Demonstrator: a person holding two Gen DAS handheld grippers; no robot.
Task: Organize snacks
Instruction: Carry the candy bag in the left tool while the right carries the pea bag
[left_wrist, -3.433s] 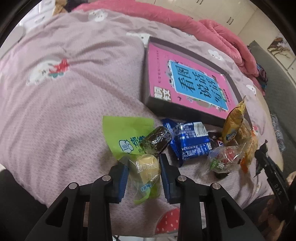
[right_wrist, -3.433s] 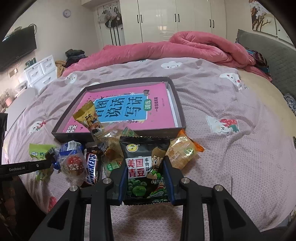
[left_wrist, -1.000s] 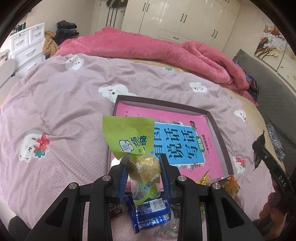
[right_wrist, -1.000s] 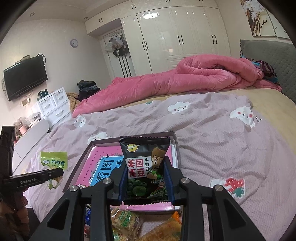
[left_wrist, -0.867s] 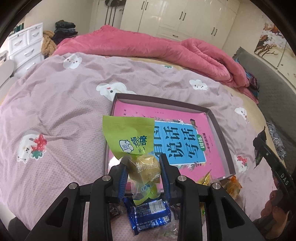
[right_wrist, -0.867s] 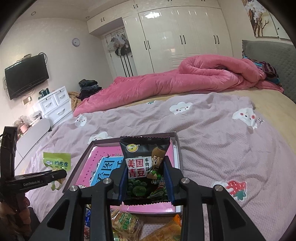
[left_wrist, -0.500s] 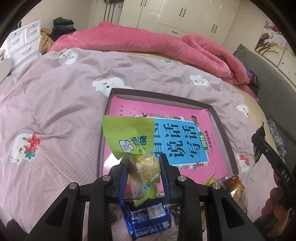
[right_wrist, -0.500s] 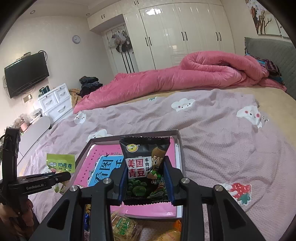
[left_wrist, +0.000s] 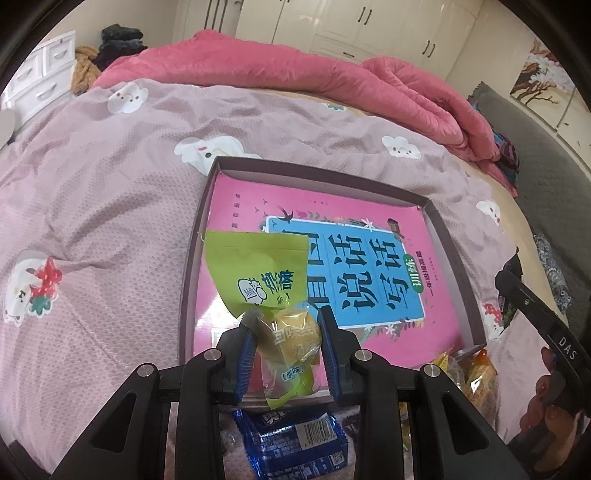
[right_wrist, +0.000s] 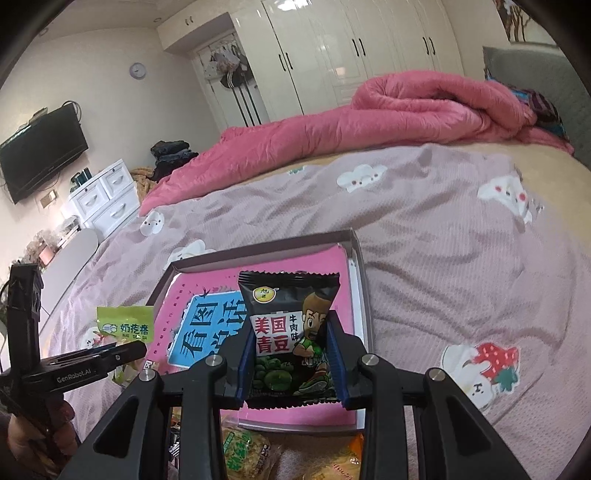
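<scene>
Left wrist view: a green candy packet (left_wrist: 280, 295) is gripped between the left tongs (left_wrist: 288, 354), held above the near left part of a shallow box (left_wrist: 192, 258) lined with a pink book (left_wrist: 332, 266) on the bed (left_wrist: 92, 203). A blue wrapper (left_wrist: 295, 443) lies near, below the tongs. Right wrist view: the right tongs (right_wrist: 291, 363) are closed on a black pea packet (right_wrist: 290, 332) above the box's near right part.

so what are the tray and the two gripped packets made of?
Tray: looks like matte cardboard, with thin straight walls and folded corners. Green packet: plastic film, opaque top, clear crinkled lower part. Black packet: glossy printed film with a serrated seal, possibly foil-lined.
</scene>
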